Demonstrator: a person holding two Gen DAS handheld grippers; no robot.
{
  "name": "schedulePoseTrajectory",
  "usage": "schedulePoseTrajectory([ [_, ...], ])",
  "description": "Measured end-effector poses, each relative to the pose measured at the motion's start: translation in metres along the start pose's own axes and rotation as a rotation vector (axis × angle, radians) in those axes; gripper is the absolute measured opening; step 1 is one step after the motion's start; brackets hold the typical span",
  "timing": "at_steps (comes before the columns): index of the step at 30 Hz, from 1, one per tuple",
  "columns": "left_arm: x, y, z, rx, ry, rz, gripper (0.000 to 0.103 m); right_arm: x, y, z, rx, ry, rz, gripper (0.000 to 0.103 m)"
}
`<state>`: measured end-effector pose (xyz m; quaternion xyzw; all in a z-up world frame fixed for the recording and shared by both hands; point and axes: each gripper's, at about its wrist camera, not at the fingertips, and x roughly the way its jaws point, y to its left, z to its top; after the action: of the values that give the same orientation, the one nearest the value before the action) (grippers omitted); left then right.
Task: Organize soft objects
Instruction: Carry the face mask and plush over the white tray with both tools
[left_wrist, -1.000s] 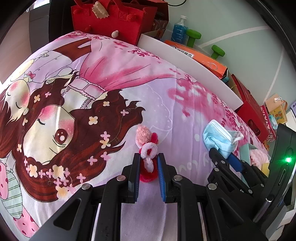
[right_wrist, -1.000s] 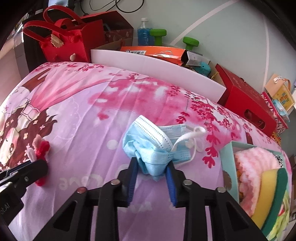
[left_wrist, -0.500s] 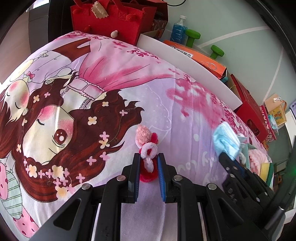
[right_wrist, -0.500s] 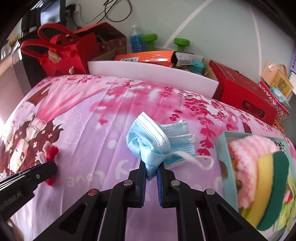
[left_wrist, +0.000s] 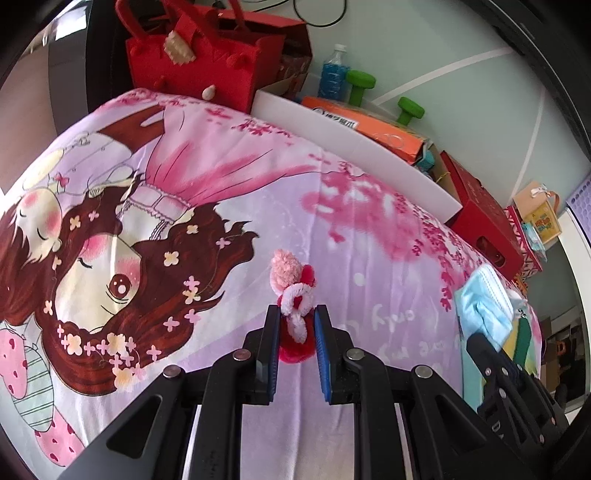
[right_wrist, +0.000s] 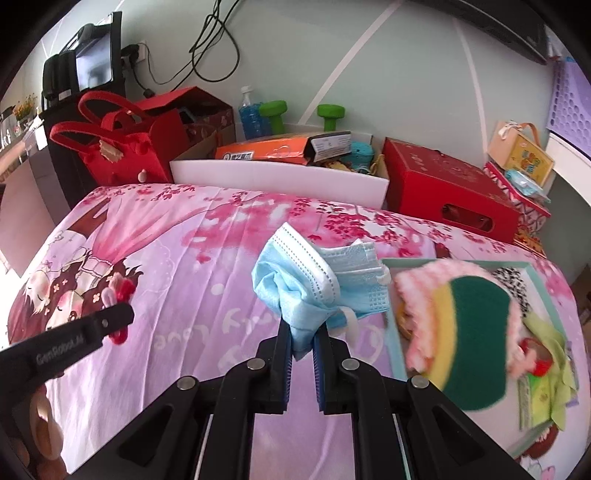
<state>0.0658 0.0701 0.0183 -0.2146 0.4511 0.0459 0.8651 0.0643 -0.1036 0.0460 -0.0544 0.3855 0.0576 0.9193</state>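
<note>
While the right gripper (right_wrist: 301, 343) pinches only a mask (right_wrist: 314, 284) corner | left gripper (left_wrist: 295, 332) clamps plush toy (left_wrist: 293, 306) | risk: mask slips before the tray (right_wrist: 393, 343).

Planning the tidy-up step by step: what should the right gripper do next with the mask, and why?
Probably carry it rightward over the teal box and let go: the right gripper is shut on the blue face mask, which hangs beside the box's near edge.

red felt bag (right_wrist: 125, 147) beside orange box (right_wrist: 266, 149), green dumbbells (right_wrist: 273, 114).
</note>
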Motion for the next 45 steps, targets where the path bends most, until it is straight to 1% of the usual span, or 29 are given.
schedulePoseTrajectory([
  [5, -0.014, -0.015, 0.0, 0.049, -0.027, -0.007, 0.018, -0.017, -0.015, -0.008, 0.04, -0.002, -0.01, 0.011],
  [9, -0.024, -0.029, -0.002, 0.092, -0.044, -0.015, 0.018, -0.032, -0.028, -0.017, 0.075, -0.006, -0.044, 0.011],
  [13, -0.03, -0.045, -0.006, 0.14, -0.05, -0.026, 0.018, -0.045, -0.043, -0.026, 0.128, -0.003, -0.042, 0.011],
  [17, -0.036, -0.064, -0.012, 0.188, -0.051, -0.077, 0.018, -0.055, -0.06, -0.032, 0.145, -0.018, -0.104, 0.011],
  [20, -0.037, -0.079, -0.015, 0.221, -0.047, -0.102, 0.018, -0.062, -0.081, -0.033, 0.193, -0.037, -0.125, 0.011],
  [24, -0.036, -0.094, -0.021, 0.242, -0.022, -0.156, 0.018, -0.066, -0.107, -0.037, 0.239, -0.034, -0.166, 0.011],
  [27, -0.037, -0.106, -0.026, 0.273, -0.023, -0.151, 0.018, -0.07, -0.127, -0.042, 0.274, -0.029, -0.195, 0.011],
  [32, -0.035, -0.133, -0.037, 0.337, 0.0, -0.195, 0.018, -0.077, -0.159, -0.05, 0.351, -0.032, -0.23, 0.011],
  [39, -0.032, -0.176, -0.061, 0.449, 0.041, -0.236, 0.018, -0.086, -0.185, -0.058, 0.409, -0.048, -0.247, 0.011],
  [45, -0.021, -0.213, -0.088, 0.553, 0.097, -0.27, 0.018, -0.078, -0.201, -0.065, 0.444, -0.017, -0.244, 0.011],
])
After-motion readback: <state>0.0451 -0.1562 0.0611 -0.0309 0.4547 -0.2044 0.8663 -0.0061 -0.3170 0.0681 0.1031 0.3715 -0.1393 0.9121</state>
